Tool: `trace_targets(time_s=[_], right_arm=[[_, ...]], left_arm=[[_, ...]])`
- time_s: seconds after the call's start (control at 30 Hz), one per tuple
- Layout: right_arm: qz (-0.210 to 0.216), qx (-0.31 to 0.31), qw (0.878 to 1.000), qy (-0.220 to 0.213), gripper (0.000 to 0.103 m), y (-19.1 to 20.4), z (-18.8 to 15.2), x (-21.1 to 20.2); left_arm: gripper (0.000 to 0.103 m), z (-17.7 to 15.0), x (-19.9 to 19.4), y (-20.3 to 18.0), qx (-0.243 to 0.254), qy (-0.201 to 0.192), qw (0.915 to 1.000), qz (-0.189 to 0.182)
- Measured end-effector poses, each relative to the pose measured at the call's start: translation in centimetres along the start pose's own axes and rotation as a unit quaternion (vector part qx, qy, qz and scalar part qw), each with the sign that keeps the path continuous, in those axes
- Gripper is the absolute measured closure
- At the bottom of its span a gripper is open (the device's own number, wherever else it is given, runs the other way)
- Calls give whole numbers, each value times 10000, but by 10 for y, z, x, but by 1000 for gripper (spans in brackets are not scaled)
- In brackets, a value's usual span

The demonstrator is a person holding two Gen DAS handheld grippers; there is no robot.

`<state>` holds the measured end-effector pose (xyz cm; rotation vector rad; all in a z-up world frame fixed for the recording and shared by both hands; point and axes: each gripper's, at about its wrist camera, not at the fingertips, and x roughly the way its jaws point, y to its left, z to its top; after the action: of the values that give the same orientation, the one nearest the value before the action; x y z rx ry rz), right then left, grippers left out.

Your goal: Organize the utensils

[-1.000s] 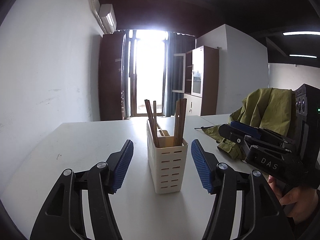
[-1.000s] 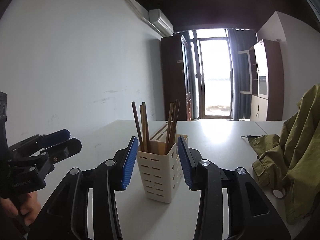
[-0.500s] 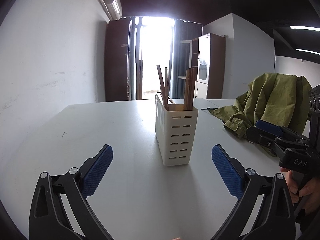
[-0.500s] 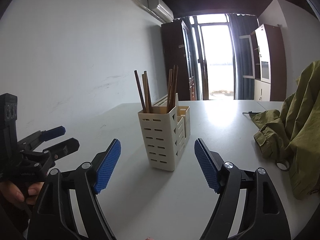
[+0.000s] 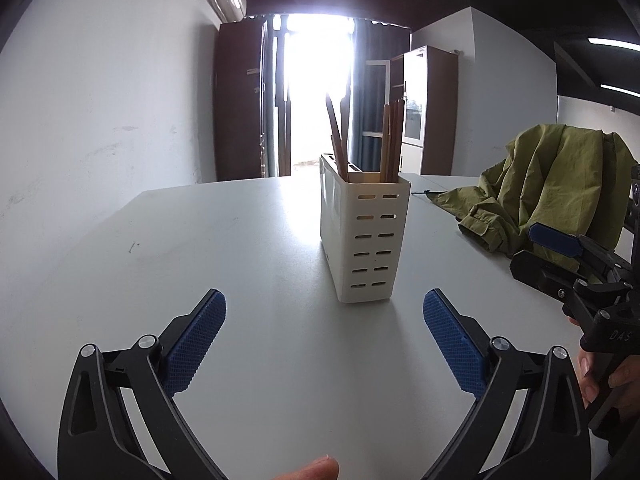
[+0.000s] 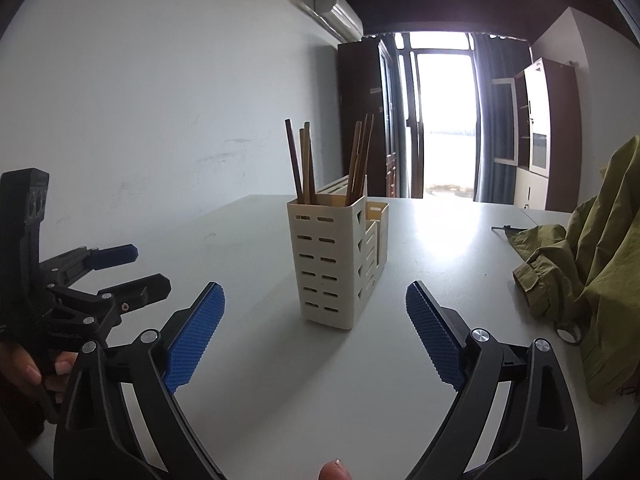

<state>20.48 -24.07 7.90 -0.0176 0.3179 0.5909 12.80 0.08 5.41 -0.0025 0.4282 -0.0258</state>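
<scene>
A cream slotted utensil holder (image 5: 366,240) stands upright on the white table (image 5: 200,280), with several wooden chopsticks (image 5: 390,140) upright in it. It also shows in the right wrist view (image 6: 336,264) with its chopsticks (image 6: 304,160). My left gripper (image 5: 324,320) is open and empty, a little short of the holder. My right gripper (image 6: 316,312) is open and empty, also short of the holder. Each gripper shows in the other's view: the right gripper (image 5: 556,252) at the right, the left gripper (image 6: 120,268) at the left.
An olive green jacket (image 5: 552,184) lies heaped on the table's right side, also in the right wrist view (image 6: 592,248). A white wall runs along the table's left edge. Cabinets and a bright doorway stand beyond the far end.
Both grippers have opened wide and drawn back from the holder. The holder stays standing on the table with the chopsticks in it.
</scene>
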Motion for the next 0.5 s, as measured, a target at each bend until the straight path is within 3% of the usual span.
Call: trace_targets(time_s=[0.5], right_arm=[[134, 14, 9999, 66, 5, 1, -2, 2]], left_arm=[[6, 4, -5, -1, 63, 86, 9999, -5]])
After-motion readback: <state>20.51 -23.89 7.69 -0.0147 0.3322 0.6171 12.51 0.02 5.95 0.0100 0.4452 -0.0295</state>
